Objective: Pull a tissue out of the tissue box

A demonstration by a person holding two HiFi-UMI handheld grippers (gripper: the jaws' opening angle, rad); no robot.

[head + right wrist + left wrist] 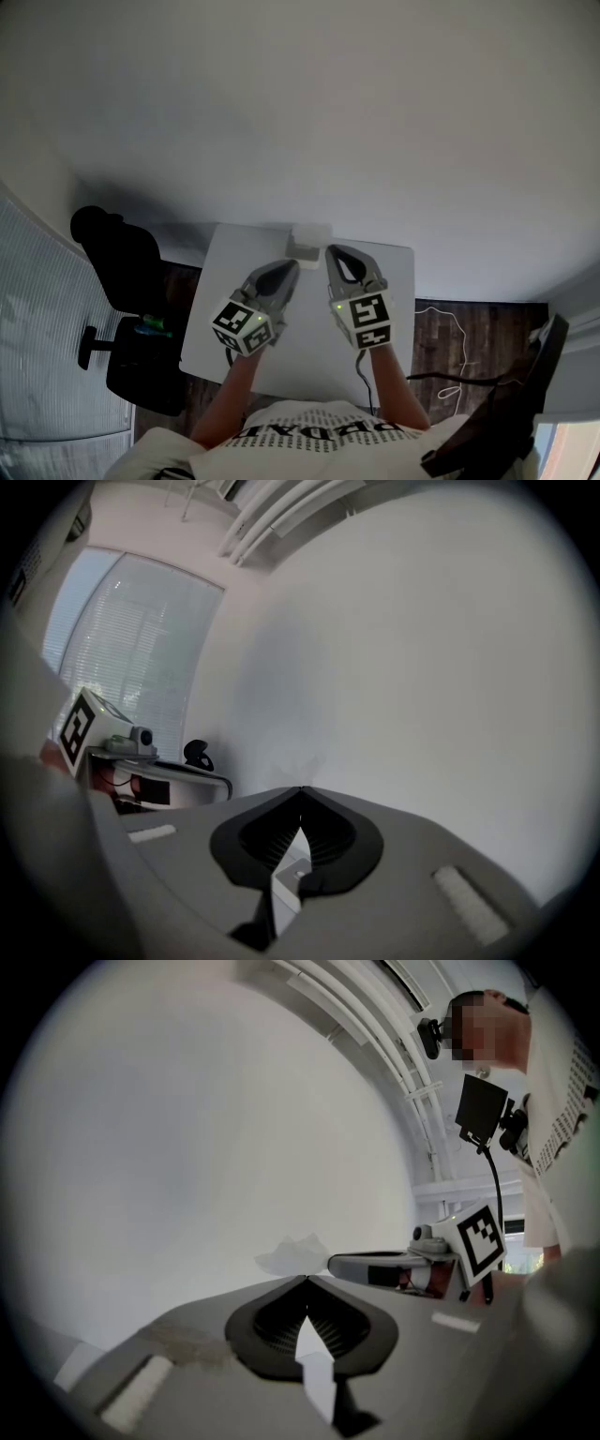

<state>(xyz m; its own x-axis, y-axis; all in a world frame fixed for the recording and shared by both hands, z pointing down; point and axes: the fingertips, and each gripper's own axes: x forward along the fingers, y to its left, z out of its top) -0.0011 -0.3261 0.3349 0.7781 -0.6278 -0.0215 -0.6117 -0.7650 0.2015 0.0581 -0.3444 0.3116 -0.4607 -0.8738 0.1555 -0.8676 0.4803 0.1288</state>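
Observation:
A pale tissue box (306,249) stands at the far edge of the small white table (225,309), against the wall, with a white tissue (311,232) sticking up from it. In the left gripper view the tissue (292,1255) shows as a crumpled white tuft just beyond the jaw tips. My left gripper (292,266) is held near the box's left side, its jaws shut with nothing between them. My right gripper (330,251) sits by the box's right side, likewise shut and empty. Each gripper view shows the other gripper alongside, level with it.
A plain white wall rises right behind the table. A black office chair (122,281) stands to the table's left on dark wooden floor. Thin cables (450,323) lie on the floor at the right. Window blinds (47,337) fill the left side.

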